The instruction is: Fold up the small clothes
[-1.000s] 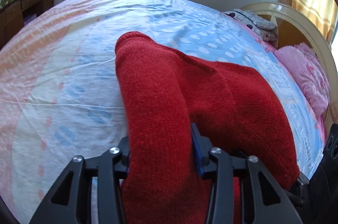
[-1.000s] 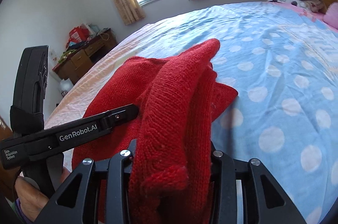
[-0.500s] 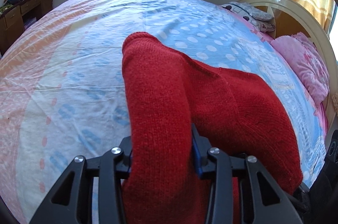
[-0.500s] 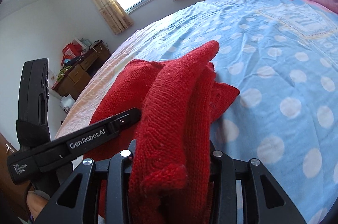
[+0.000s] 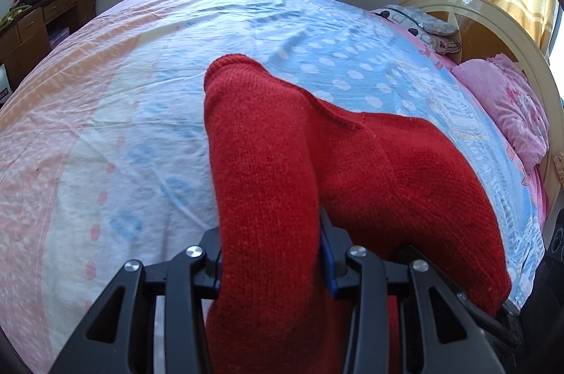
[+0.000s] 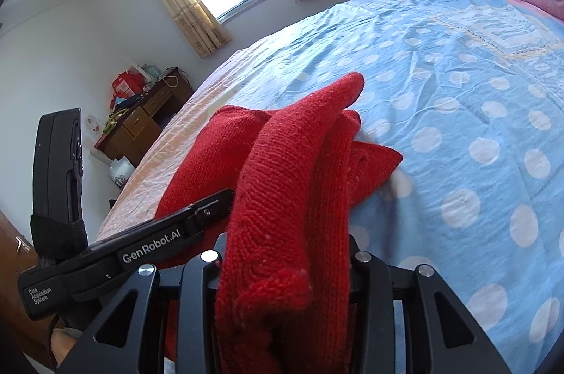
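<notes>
Jaws of both grippers clench bunched folds of the red knit sweater (image 5: 387,162), draped onto the bed (image 5: 105,127).

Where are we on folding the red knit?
Done: little that shows; the red knit garment is bunched, not in flat layers. In hand: the left claw and right claw each grip a handful of it over the polka-dot bedsheet. Left: probably lay it down, make the folds, smooth and release.
</notes>
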